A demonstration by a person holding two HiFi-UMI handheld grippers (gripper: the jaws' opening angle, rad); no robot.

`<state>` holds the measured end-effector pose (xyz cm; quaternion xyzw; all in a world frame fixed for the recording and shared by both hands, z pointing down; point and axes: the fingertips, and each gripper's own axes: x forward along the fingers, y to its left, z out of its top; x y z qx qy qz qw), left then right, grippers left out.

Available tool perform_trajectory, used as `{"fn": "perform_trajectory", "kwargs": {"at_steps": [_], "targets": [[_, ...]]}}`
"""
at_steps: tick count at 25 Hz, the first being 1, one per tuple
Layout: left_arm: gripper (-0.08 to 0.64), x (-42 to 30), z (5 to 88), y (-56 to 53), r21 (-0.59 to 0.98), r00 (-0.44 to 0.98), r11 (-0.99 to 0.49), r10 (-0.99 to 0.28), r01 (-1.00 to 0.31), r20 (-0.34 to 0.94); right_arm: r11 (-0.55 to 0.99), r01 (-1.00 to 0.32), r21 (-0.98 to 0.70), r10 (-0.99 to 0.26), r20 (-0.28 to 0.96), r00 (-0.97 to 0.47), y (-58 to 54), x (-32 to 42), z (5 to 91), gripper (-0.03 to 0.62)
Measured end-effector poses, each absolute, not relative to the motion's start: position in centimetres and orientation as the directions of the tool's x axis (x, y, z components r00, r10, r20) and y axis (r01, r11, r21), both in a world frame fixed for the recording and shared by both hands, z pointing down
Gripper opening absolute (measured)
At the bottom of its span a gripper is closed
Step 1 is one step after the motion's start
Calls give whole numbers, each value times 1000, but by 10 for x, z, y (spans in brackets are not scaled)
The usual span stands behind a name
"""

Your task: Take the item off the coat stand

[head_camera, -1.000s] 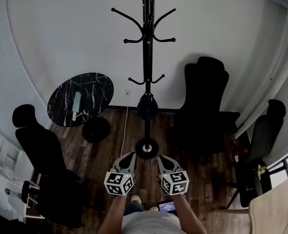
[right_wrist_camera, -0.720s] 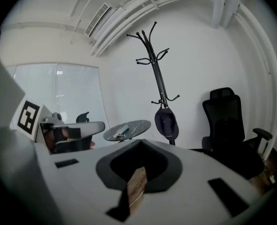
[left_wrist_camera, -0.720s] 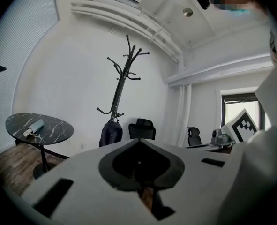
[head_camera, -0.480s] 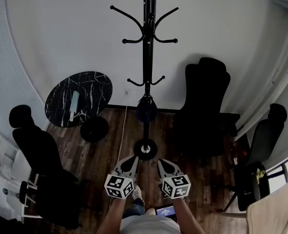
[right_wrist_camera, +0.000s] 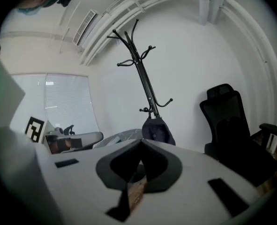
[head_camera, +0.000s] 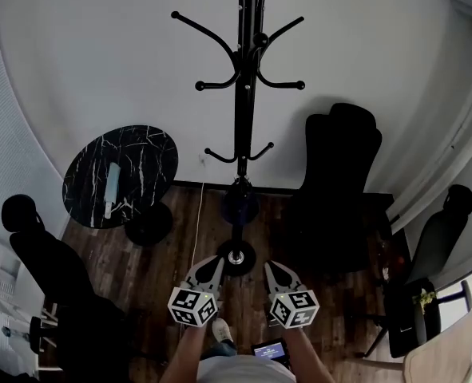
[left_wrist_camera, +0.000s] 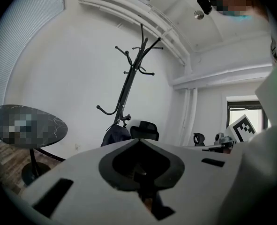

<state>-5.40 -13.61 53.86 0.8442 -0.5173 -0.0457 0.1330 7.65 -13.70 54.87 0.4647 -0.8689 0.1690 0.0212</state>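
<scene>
- Left gripper (head_camera: 216, 260), right gripper (head_camera: 270, 266): jaws pressed together, nothing between them (held side by side).
- Dark bag (head_camera: 240, 200): hanging low on the coat stand (head_camera: 245, 94), ahead of both grippers, untouched.

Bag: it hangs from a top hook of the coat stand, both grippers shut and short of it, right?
No. The bag hangs from a bottom hook of the coat stand, as the head view shows. The left gripper and right gripper are indeed shut and short of it.
</scene>
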Motion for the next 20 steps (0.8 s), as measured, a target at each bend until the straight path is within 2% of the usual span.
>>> {"fn": "perform_trajectory", "kwargs": {"at_steps": [4, 16, 20], "targets": [[20, -69, 542, -181, 276, 466, -430, -881, -860, 78, 489, -848, -203, -817, 235, -527, -178, 67, 551, 12], [20, -94, 570, -272, 306, 538, -481, -832, -821, 136, 348, -924, -158, -887, 264, -380, -259, 60, 571, 12], [20, -87, 582, -285, 260, 531, -482, -830, -837, 169, 332, -933, -137, -884, 301, -358, -264, 59, 582, 12]]}}
